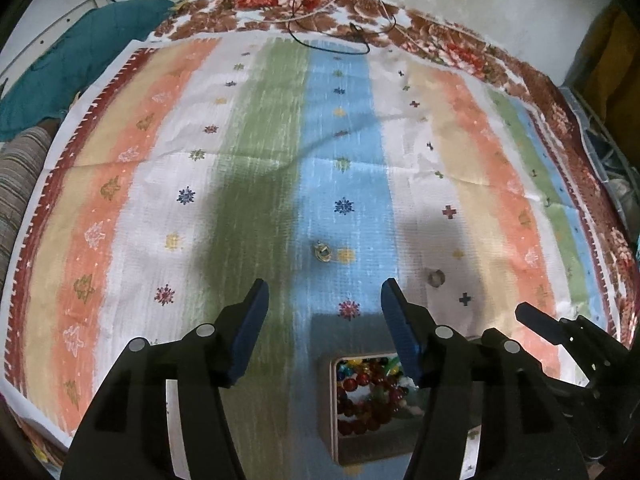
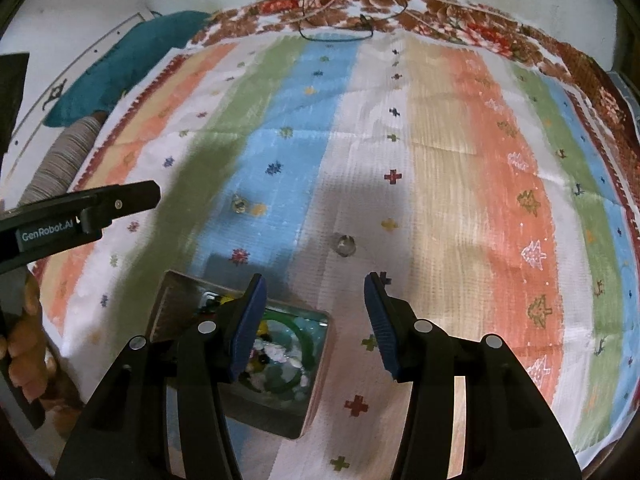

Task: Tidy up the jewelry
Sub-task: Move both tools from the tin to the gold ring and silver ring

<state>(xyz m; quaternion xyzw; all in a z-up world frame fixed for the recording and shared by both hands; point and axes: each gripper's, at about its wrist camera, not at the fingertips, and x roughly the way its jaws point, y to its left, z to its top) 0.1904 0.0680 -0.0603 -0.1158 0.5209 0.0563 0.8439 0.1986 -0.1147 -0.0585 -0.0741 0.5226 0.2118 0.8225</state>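
Note:
A small gold ring (image 1: 322,251) lies on the blue stripe of the striped cloth (image 1: 248,128), and a silver ring (image 1: 436,278) lies on the white stripe to its right. Both show in the right wrist view, the gold ring (image 2: 239,204) and the silver ring (image 2: 345,245). An open box (image 1: 329,408) holds red and coloured beads; in the right wrist view the box (image 2: 316,372) shows a green bangle and pale beads. My left gripper (image 1: 325,300) is open and empty just behind the gold ring. My right gripper (image 2: 315,294) is open and empty, close to the silver ring.
A black cable (image 1: 332,36) lies at the cloth's far edge on a floral bedspread (image 1: 460,40). A teal cloth (image 1: 80,52) and a striped cushion (image 1: 20,184) sit at the far left. The right gripper shows at the left view's lower right (image 1: 536,320).

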